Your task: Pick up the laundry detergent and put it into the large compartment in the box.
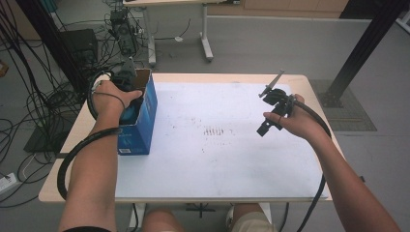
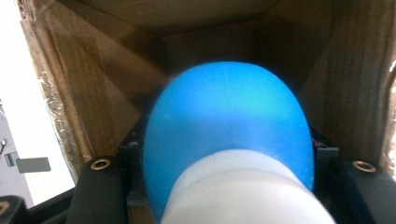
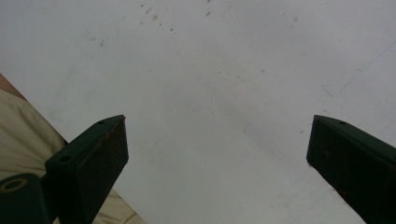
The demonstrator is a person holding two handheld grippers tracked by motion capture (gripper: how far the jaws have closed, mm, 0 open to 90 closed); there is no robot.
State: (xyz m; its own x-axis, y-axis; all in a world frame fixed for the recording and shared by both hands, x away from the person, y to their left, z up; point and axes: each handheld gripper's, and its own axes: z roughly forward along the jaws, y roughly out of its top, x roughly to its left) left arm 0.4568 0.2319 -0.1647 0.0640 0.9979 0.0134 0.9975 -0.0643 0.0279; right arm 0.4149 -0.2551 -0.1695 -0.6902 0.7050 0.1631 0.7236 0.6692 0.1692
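Blue-and-white rounded object (image 2: 229,140), smooth, with a blue dome above a white lower part, sits between the fingers of the left gripper (image 1: 126,92), which are closed on its sides. It is inside the cardboard box (image 1: 145,113), brown within and blue on the outside; in the left gripper view the box's inner walls rise close around the object on both sides and behind it. What the object is exactly cannot be told from so near.

The box stands at the left edge of the bench (image 1: 217,164), open end up, and the person's left hand (image 1: 111,96) reaches into its mouth from above, a black cable looping round the forearm.

Well apart, over the right part of the white bench top, the right hand (image 1: 297,121) holds the right gripper (image 1: 266,126) in the air, pointing down and inward. Its fingers (image 3: 95,154) stand wide apart with nothing between them, bare white surface below.
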